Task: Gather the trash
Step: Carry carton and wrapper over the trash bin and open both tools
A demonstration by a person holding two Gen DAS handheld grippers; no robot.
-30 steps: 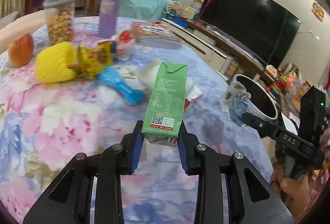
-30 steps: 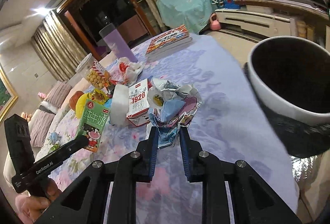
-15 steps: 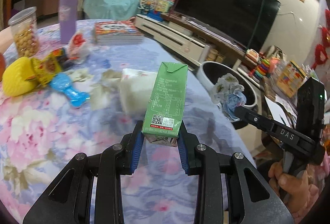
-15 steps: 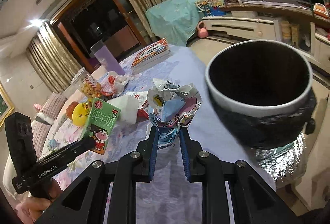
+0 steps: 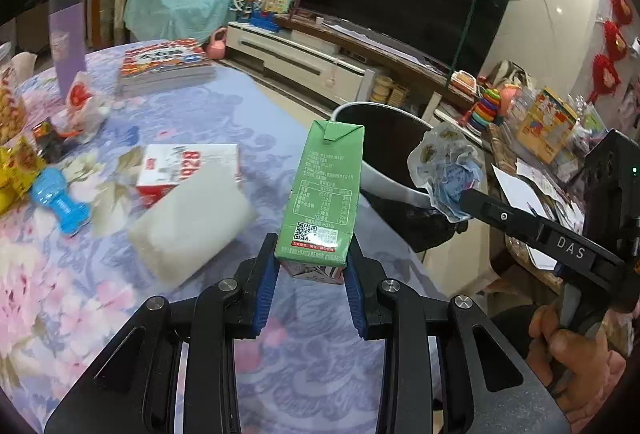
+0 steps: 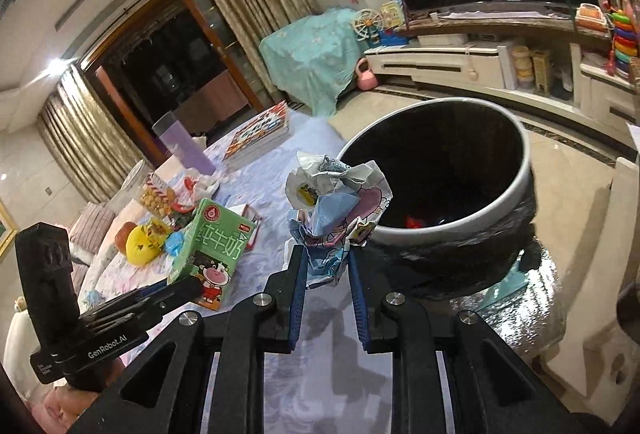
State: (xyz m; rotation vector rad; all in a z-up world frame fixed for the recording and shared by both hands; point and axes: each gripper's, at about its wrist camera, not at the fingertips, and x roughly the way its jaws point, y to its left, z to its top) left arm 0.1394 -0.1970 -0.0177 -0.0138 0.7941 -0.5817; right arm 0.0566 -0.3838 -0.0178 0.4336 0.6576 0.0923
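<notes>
The left gripper point(image 5: 311, 268) is clamped on the base of a green carton point(image 5: 324, 194), held upright above the near edge of the table point(image 5: 224, 114). The right gripper point(image 6: 327, 274) grips a crumpled wrapper point(image 6: 336, 206), lifted just left of the bin point(image 6: 460, 222), which stands off the table's right side with red scraps inside. A white pack point(image 5: 192, 222) and a red box point(image 5: 180, 170) lie to the carton's left.

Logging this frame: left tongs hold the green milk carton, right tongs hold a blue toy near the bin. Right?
Not quite. The right tongs hold crumpled wrapper paper, not a toy, as the right wrist view shows. The left tongs do hold the green milk carton, near the bin.
</notes>
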